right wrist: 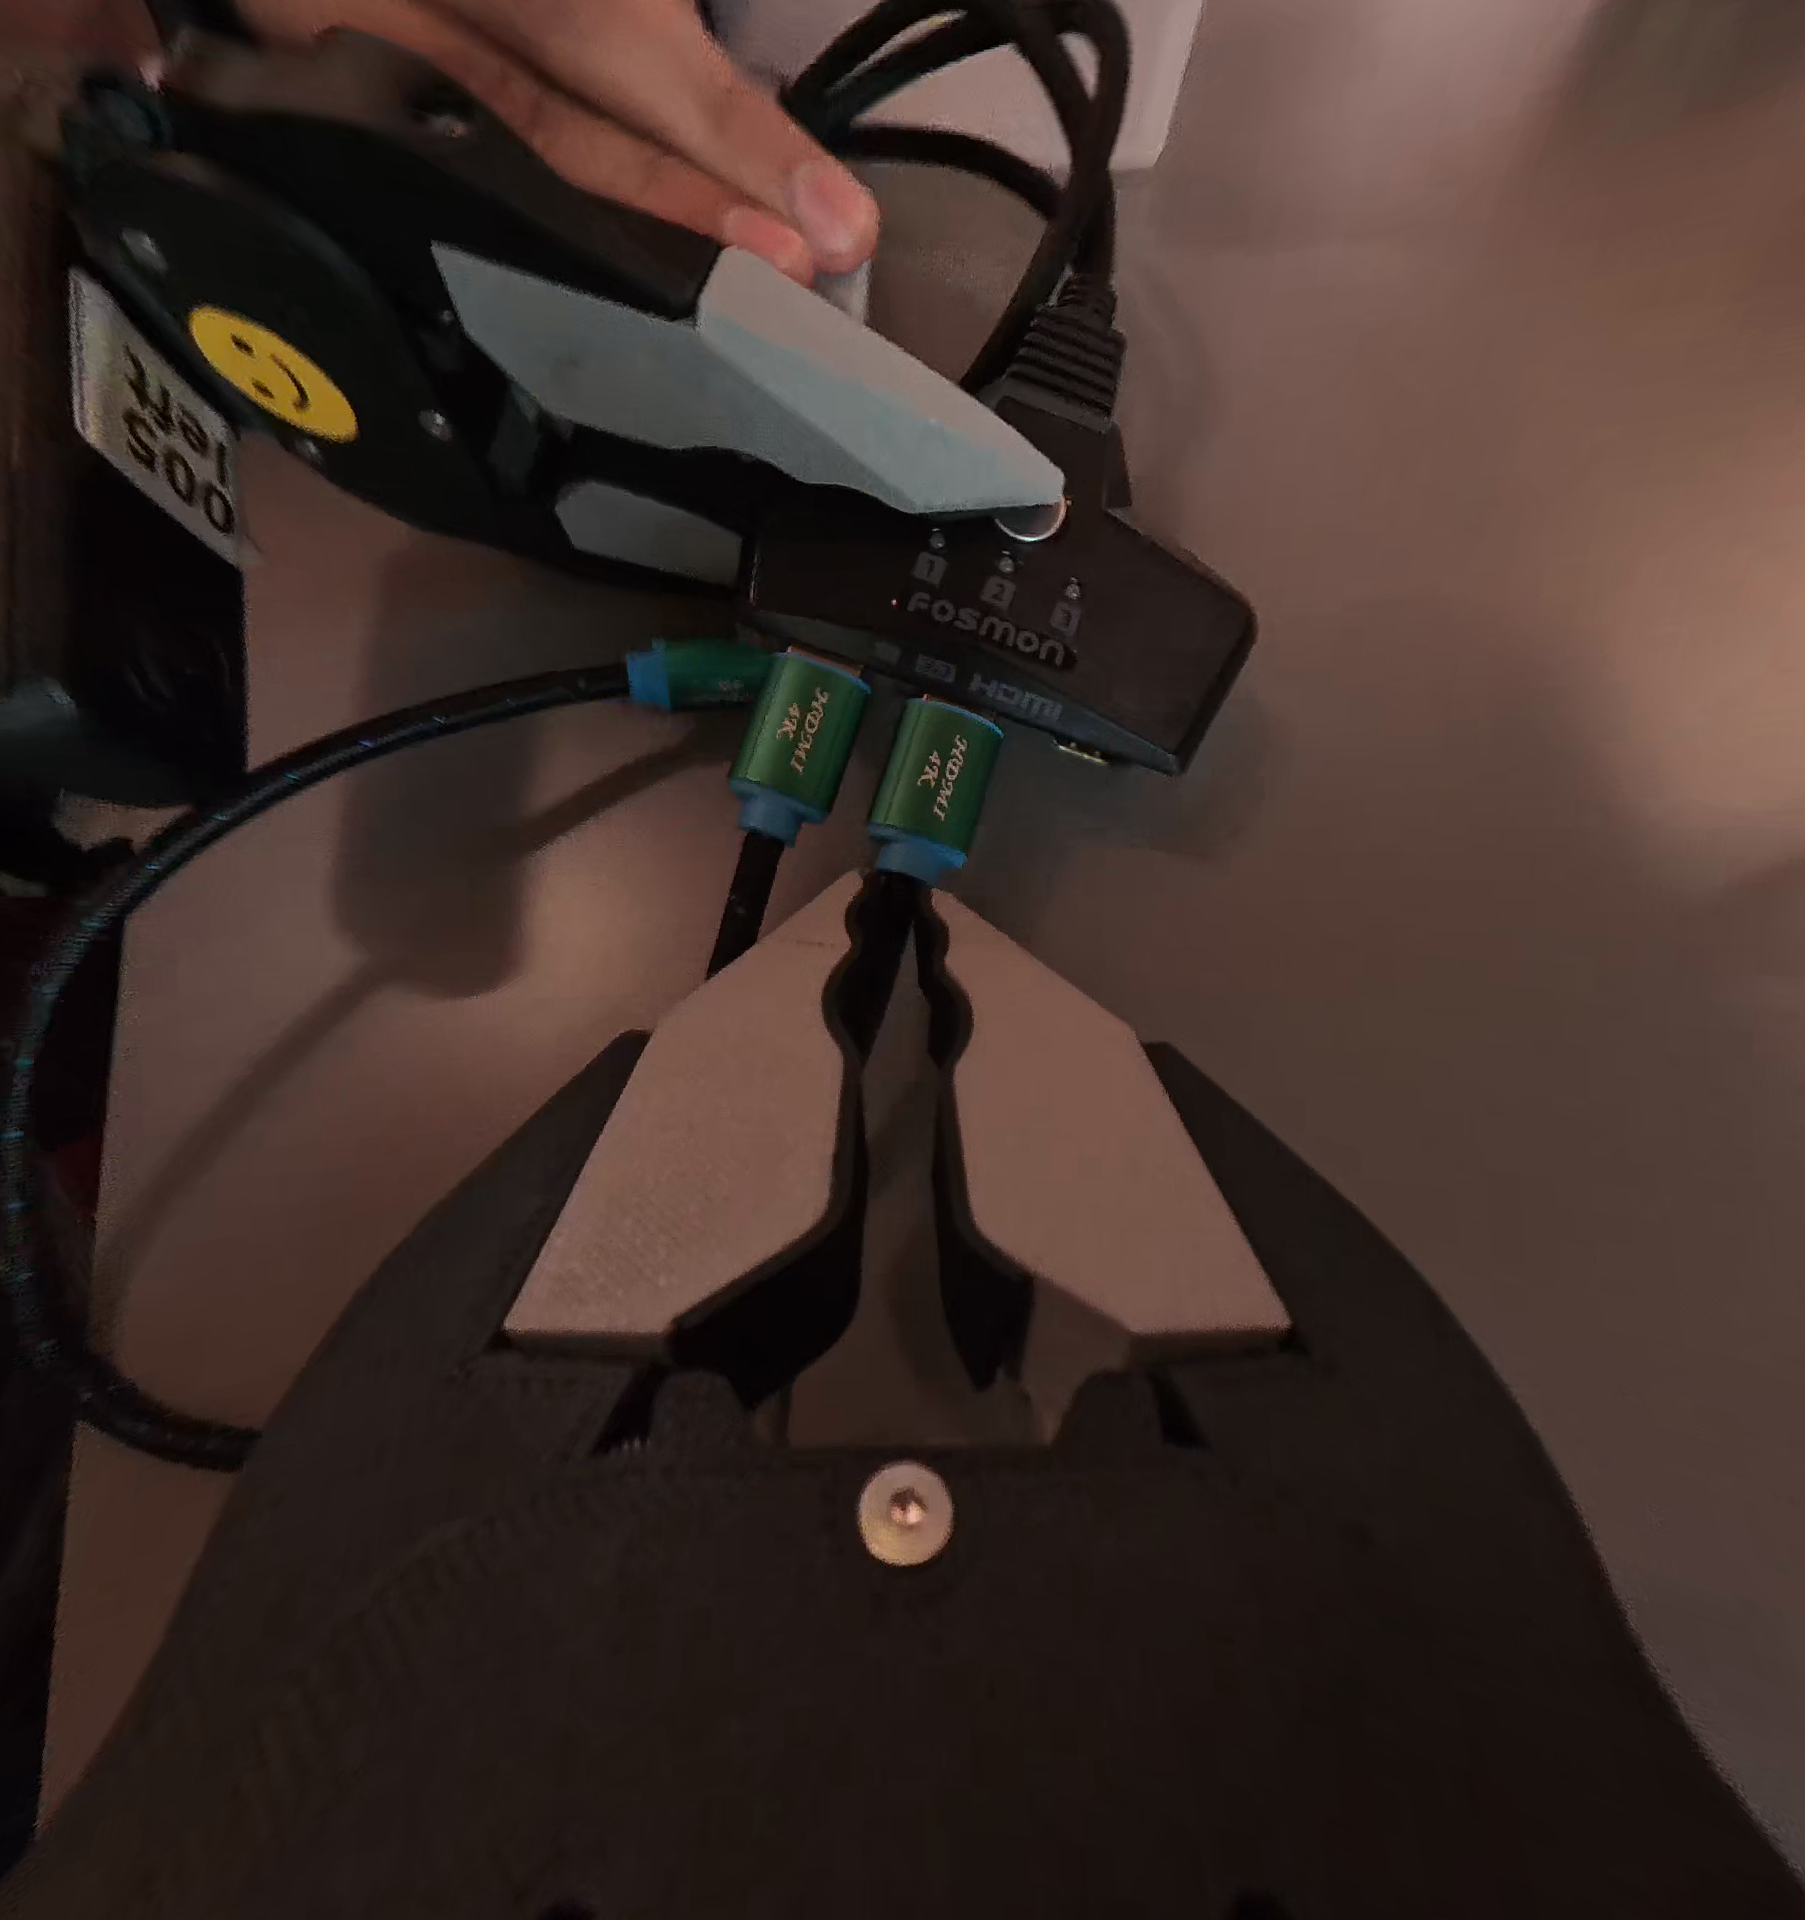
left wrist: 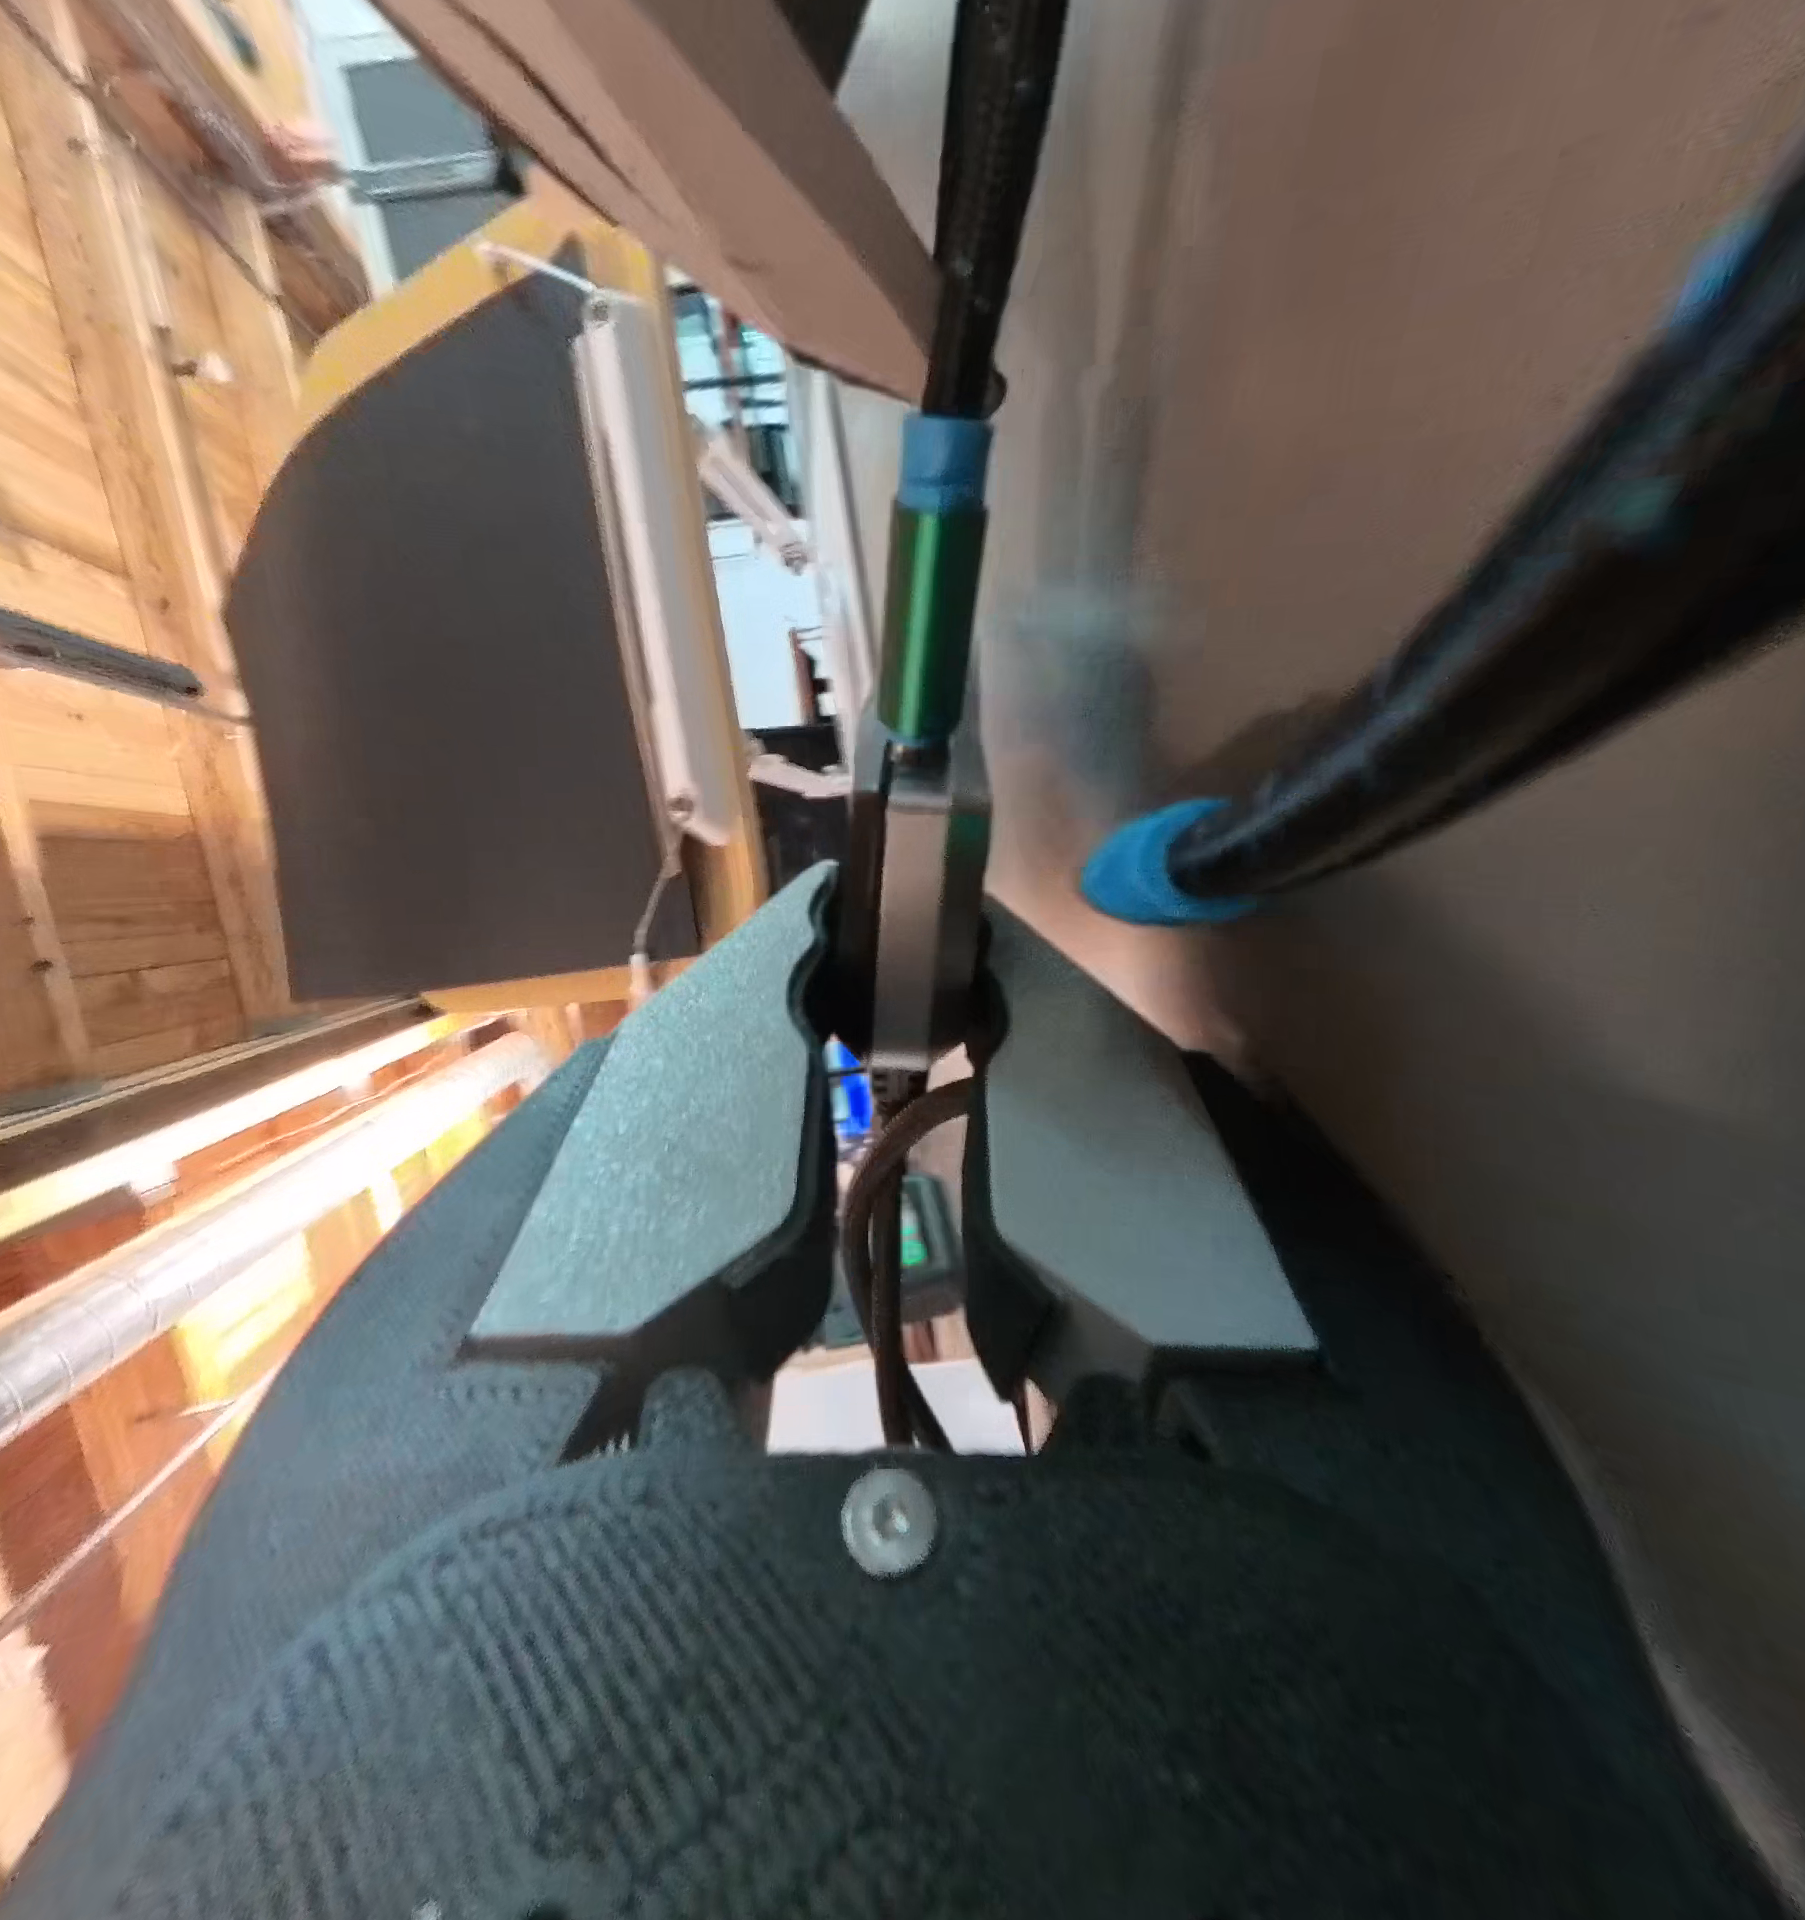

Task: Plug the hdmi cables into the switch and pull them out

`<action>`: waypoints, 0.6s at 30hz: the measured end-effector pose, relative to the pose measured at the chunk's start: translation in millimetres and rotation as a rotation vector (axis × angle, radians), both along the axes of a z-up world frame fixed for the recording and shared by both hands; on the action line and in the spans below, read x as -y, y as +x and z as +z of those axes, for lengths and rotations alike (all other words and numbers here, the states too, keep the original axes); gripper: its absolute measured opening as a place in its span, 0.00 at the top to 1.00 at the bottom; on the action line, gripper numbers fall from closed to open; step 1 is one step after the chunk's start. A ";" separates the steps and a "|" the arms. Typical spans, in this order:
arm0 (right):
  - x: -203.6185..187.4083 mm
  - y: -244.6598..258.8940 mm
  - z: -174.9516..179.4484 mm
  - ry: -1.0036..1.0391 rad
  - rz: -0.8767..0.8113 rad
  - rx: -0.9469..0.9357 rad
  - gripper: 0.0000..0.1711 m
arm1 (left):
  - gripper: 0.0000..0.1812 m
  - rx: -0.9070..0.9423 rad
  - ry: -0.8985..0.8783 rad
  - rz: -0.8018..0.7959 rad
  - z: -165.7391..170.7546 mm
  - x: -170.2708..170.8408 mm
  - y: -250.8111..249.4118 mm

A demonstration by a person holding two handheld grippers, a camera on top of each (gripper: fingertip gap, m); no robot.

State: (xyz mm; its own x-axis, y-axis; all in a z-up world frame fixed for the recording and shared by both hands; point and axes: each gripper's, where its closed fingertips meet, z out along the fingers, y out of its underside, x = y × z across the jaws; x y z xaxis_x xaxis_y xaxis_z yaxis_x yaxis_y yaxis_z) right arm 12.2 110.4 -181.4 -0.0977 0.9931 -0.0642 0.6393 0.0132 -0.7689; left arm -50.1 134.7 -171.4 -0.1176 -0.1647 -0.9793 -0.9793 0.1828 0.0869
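The black HDMI switch [right wrist: 1033, 623] is held just above the tan table. My left gripper [left wrist: 908, 914] is shut on the switch [left wrist: 913, 831], which shows edge-on in the left wrist view; it also shows in the right wrist view [right wrist: 877, 488] with a hand on it. Three green HDMI plugs sit at the switch: a left one [right wrist: 700, 673], a middle one [right wrist: 799, 738] and a right one [right wrist: 934, 774]. My right gripper [right wrist: 898, 904] is shut on the black cable [right wrist: 882, 935] just behind the right plug. One green plug [left wrist: 929, 613] shows in the left wrist view.
A thick black cable [right wrist: 1074, 343] runs from the switch's far end. A braided cable [right wrist: 254, 748] loops off to the left. A blurred cable with a blue collar [left wrist: 1168, 862] crosses the tan table [left wrist: 1449, 1143]. A dark panel [left wrist: 441, 644] and a wooden wall [left wrist: 67, 416] lie beyond.
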 end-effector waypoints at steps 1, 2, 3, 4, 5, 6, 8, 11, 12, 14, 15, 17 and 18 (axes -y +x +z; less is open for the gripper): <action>-1.5 -0.8 7.2 0.000 -0.013 -0.031 0.99 | 0.89 -0.009 0.052 -0.004 8.6 -0.7 -1.7; -2.4 0.2 15.5 0.006 -0.025 -0.053 0.98 | 0.89 -0.016 0.098 -0.011 17.3 -0.6 -1.8; -7.6 3.3 23.9 0.035 -0.067 -0.065 0.89 | 0.89 -0.028 0.129 -0.007 23.9 1.5 -1.6; -14.3 7.9 33.3 0.076 -0.120 -0.082 0.78 | 0.89 -0.051 0.156 0.000 29.3 2.4 -1.7; -15.0 12.9 44.5 0.095 -0.147 -0.108 0.72 | 0.89 -0.078 0.165 0.020 32.1 1.6 -3.4; -9.7 17.6 56.5 0.088 -0.152 -0.140 0.68 | 0.89 -0.097 0.146 0.058 32.1 -0.2 -7.0; 18.6 21.9 80.7 0.026 -0.091 -0.206 0.57 | 0.89 -0.087 0.081 0.140 32.2 -3.3 -13.7; 38.7 17.6 91.2 0.071 -0.127 -0.172 0.58 | 0.90 0.010 -0.014 0.161 41.9 1.0 -2.1; 39.6 13.8 88.7 0.124 -0.151 -0.138 0.54 | 0.88 0.045 -0.067 0.160 43.2 3.9 5.2; 37.0 5.1 84.8 0.272 -0.187 -0.097 0.55 | 0.89 0.098 -0.174 0.174 44.0 11.2 18.0; 33.9 1.5 82.1 0.352 -0.203 -0.073 0.56 | 0.89 0.117 -0.223 0.164 43.6 16.5 25.2; 31.0 -3.4 71.3 0.485 -0.196 0.012 0.59 | 0.89 0.146 -0.279 0.144 47.0 26.0 36.5; 30.0 -4.9 65.2 0.545 -0.181 0.054 0.64 | 0.89 0.151 -0.282 0.131 49.9 29.7 39.8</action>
